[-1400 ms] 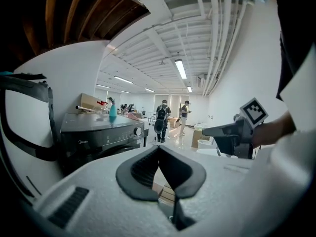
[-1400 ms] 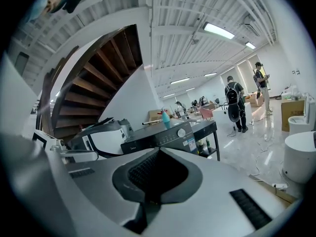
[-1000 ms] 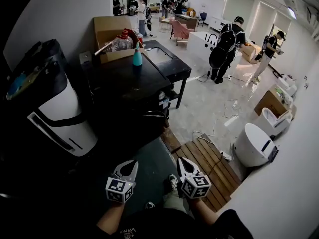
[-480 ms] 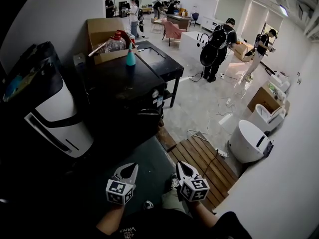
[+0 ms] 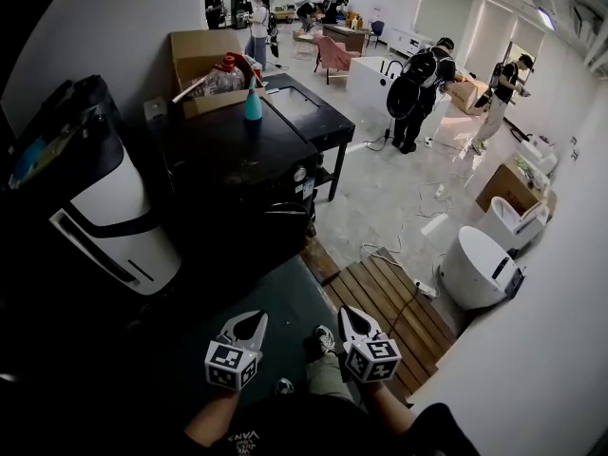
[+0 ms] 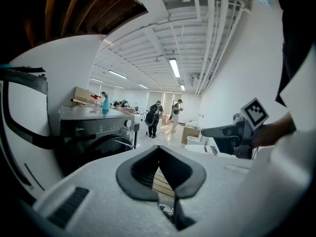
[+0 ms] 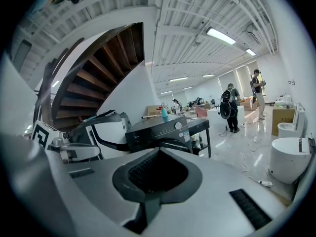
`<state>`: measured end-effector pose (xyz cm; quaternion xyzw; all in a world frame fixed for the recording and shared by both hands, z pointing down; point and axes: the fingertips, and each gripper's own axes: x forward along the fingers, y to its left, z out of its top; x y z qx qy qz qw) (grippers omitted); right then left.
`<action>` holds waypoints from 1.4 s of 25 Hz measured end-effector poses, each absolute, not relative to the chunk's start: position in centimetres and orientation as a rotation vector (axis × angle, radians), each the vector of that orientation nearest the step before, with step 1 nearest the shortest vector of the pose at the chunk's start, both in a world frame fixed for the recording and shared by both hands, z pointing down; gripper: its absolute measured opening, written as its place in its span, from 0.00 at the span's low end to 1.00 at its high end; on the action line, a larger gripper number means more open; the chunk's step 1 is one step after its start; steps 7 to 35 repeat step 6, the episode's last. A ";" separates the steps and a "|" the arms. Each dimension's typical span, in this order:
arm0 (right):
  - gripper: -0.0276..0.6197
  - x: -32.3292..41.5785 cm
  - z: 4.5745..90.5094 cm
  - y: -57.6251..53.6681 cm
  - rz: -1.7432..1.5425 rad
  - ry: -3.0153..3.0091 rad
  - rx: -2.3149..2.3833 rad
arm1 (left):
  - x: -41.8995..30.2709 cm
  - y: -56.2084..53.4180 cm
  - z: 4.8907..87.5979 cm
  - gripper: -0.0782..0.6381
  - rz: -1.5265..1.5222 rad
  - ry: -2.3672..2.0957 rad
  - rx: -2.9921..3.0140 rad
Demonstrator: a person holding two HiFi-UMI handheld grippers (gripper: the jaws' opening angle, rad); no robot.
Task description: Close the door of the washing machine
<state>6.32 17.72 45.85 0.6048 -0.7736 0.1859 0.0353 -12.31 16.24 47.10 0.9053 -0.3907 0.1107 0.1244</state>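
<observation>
Facing a boxy, glossy black washing machine (image 5: 237,183), its round door (image 6: 106,146) at the front, well ahead of both pairs of fingertips. Showing left gripper (image 5: 251,321) and right gripper (image 5: 348,313) clenched tight on nothing, side by side above a dark mat (image 5: 285,297) edging ribbed wooden slats (image 5: 380,293); shiny pale floor (image 5: 389,198) beyond.

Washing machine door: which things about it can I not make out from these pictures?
- Left gripper view: the left gripper covers the lower part of the door.
- Right gripper view: the right gripper covers most of the door.
- Head view: the washing machine front is black and in shadow, so I cannot tell whether the door stands open, or how far.
- Right gripper view: the print on the control panel is too small to read.
</observation>
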 end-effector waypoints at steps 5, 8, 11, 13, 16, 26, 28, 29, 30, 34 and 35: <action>0.04 6.3 46.0 17.5 0.584 -2.382 1.858 | -12.2 16.0 47.3 0.13 0.324 -1.134 2.640; 0.04 6.2 46.1 17.4 0.585 -2.383 1.858 | -12.2 16.0 47.3 0.13 0.324 -1.134 2.640; 0.04 6.2 46.1 17.4 0.585 -2.383 1.858 | -12.2 16.0 47.3 0.13 0.324 -1.134 2.640; 0.04 6.2 46.1 17.4 0.585 -2.383 1.858 | -12.2 16.0 47.3 0.13 0.324 -1.134 2.640; 0.04 6.2 46.1 17.4 0.585 -2.383 1.858 | -12.2 16.0 47.3 0.13 0.324 -1.134 2.640; 0.04 6.2 46.1 17.4 0.585 -2.383 1.858 | -12.2 16.0 47.3 0.13 0.324 -1.134 2.640; 0.04 6.2 46.1 17.4 0.585 -2.383 1.858 | -12.2 16.0 47.3 0.13 0.324 -1.134 2.640; 0.04 6.2 46.1 17.4 0.585 -2.383 1.858 | -12.2 16.0 47.3 0.13 0.324 -1.134 2.640; 0.04 6.2 46.1 17.4 0.585 -2.383 1.858 | -12.2 16.0 47.3 0.13 0.324 -1.134 2.640; 0.04 6.2 46.1 17.4 0.585 -2.383 1.858 | -12.2 16.0 47.3 0.13 0.324 -1.134 2.640; 0.04 6.2 46.1 17.4 0.585 -2.383 1.858 | -12.2 16.0 47.3 0.13 0.324 -1.134 2.640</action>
